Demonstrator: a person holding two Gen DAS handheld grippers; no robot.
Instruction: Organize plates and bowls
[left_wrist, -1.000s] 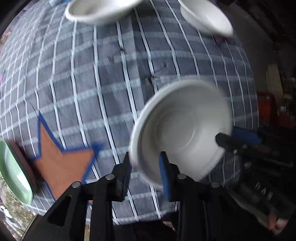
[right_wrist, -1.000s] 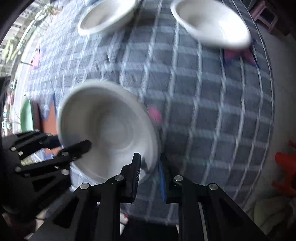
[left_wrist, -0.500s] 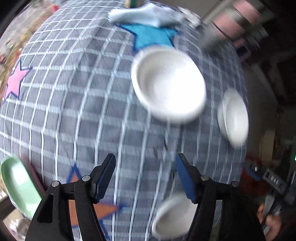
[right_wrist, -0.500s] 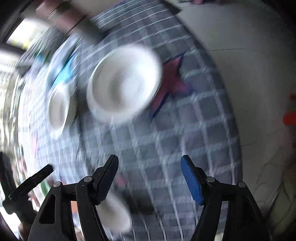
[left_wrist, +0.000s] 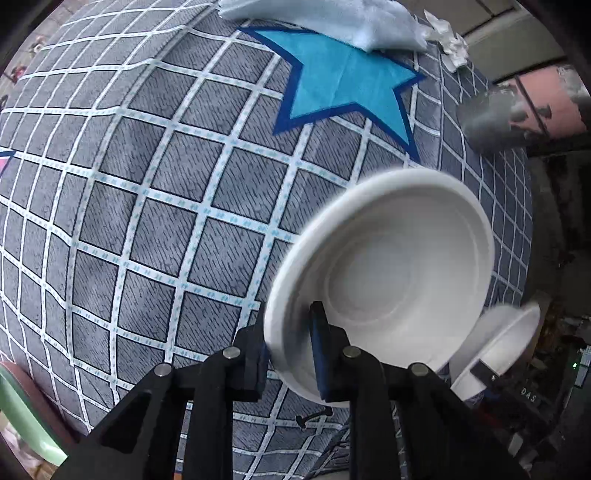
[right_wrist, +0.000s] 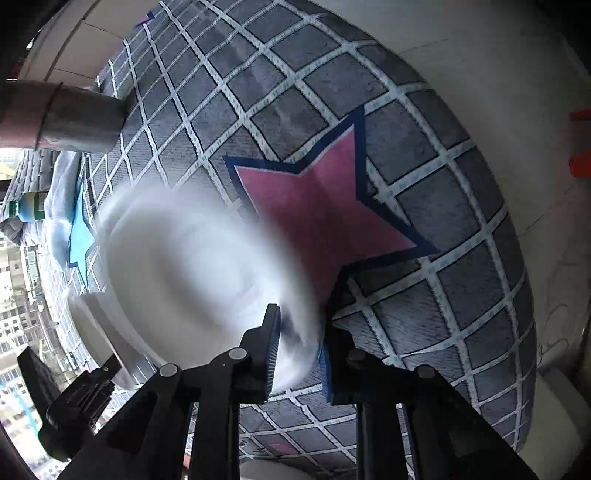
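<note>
From the left wrist, two white bowls show: the left gripper (left_wrist: 291, 354) pinches the near rim of one white bowl (left_wrist: 384, 273) above the grey checked cloth (left_wrist: 147, 206), a second bowl (left_wrist: 498, 343) sits just behind it at lower right, and one blue star (left_wrist: 343, 81) lies beneath a pale rumpled fabric (left_wrist: 332, 18). From the right wrist, the right gripper (right_wrist: 299, 354) nips the rim of a blurred bowl (right_wrist: 192, 280) beside one pink star (right_wrist: 317, 218) — another white rim (right_wrist: 88, 321) at its left, a metal pipe (right_wrist: 66, 118) beyond, pale floor past the cloth's edge.

A lived-in home is indicated: star-patterned grid rug (left_wrist: 184, 206), crumpled pale cloth (left_wrist: 325, 18) at 12 o'clock, apartment blocks (right_wrist: 14, 295) outside at 9 o'clock
</note>
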